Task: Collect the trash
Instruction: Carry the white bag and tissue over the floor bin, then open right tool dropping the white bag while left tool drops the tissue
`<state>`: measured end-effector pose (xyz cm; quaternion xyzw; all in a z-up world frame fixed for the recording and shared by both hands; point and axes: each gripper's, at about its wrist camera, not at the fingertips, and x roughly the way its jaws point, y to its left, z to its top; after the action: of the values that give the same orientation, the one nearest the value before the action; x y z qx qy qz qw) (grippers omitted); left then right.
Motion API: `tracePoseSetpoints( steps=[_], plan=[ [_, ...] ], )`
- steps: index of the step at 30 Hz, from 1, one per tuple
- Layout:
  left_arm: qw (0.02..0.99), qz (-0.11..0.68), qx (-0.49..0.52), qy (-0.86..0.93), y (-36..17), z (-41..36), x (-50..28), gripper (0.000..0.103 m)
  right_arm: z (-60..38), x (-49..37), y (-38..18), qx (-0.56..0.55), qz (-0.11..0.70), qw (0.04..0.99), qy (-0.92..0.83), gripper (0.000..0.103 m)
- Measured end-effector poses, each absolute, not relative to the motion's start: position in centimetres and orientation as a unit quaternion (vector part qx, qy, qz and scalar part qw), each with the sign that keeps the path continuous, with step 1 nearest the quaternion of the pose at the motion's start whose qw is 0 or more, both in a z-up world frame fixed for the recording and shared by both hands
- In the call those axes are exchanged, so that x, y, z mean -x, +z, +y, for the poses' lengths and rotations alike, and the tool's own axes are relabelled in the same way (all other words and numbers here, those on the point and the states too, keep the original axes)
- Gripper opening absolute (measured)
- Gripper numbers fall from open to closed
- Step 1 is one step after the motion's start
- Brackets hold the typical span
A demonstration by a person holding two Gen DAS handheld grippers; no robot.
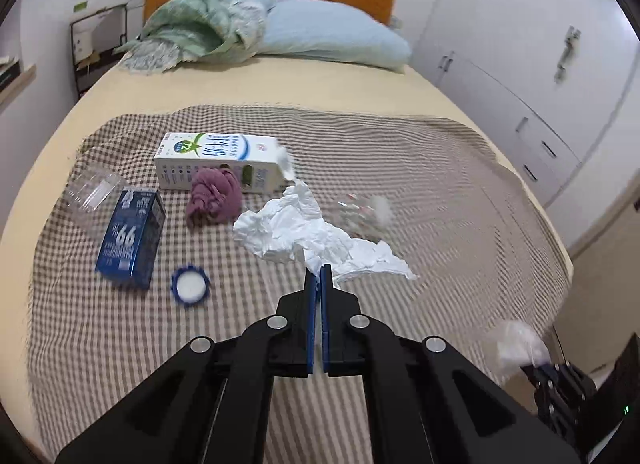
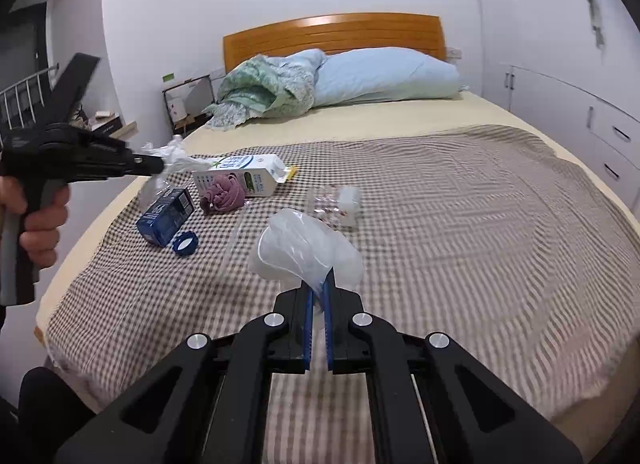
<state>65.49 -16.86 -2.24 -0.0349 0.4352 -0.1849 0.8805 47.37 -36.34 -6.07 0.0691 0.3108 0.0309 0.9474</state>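
Note:
My left gripper (image 1: 319, 270) is shut on a corner of a crumpled white tissue (image 1: 304, 232), which hangs above the checked cloth (image 1: 440, 192). From the right wrist view, that left gripper (image 2: 162, 164) is raised at the left with the tissue (image 2: 182, 158) at its tip. My right gripper (image 2: 319, 284) is shut on a clear plastic bag (image 2: 304, 252). On the cloth lie a white milk carton (image 1: 220, 160), a maroon rag (image 1: 214, 200), a blue carton (image 1: 130, 238), a blue cap (image 1: 191, 285), a clear bottle (image 1: 94, 194) and a clear wrapper (image 1: 364, 210).
The cloth covers the foot of a bed (image 2: 400, 116) with a pale blue pillow (image 2: 384, 76), a green blanket (image 2: 264, 92) and a wooden headboard (image 2: 332, 32). White wardrobe drawers (image 2: 600, 136) line the right side. A bedside rack (image 1: 96, 52) stands at the left.

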Motion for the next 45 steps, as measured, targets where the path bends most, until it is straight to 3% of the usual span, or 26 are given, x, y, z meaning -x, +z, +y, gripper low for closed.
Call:
tracePoseSetpoints(
  steps=[8,14,22,30,31,33,34,45],
  plan=[
    [0.864,0.429,0.001,-0.263,-1.1,-21.3,-50.6,0.000,-43.0,-34.2,-7.7,-0.116,0.335,0.935,-0.027,0.005],
    [0.816,0.475,-0.009,-0.329,-6.1,-27.3,-42.5,0.000,-47.0,-25.1,-12.9,-0.163,0.355,0.918,-0.067,0.005],
    [0.735,0.558,-0.109,-0.371,-16.2,-38.7,-37.2,0.000,-51.3,-16.5,-27.7,-0.243,0.461,0.846,-0.114,0.005],
    [0.677,0.630,-0.172,-0.340,-27.5,-44.0,-36.6,0.000,-51.4,-17.1,-41.2,-0.259,0.568,0.770,-0.133,0.005],
    [0.670,0.637,-0.176,-0.337,-28.7,-44.3,-36.5,0.000,-51.3,-17.5,-42.1,-0.252,0.576,0.764,-0.141,0.006],
    [0.653,0.655,-0.186,-0.333,-31.6,-45.2,-36.2,0.000,-51.4,-18.2,-44.4,-0.236,0.605,0.744,-0.156,0.033],
    [0.647,0.661,-0.191,-0.330,-32.8,-45.5,-36.0,0.000,-51.4,-18.3,-45.2,-0.228,0.618,0.734,-0.168,0.053],
    [0.585,0.710,-0.236,-0.313,-44.7,-53.2,-33.1,0.000,-54.4,-10.6,-40.0,-0.323,0.522,0.751,-0.241,0.062]
  ],
)
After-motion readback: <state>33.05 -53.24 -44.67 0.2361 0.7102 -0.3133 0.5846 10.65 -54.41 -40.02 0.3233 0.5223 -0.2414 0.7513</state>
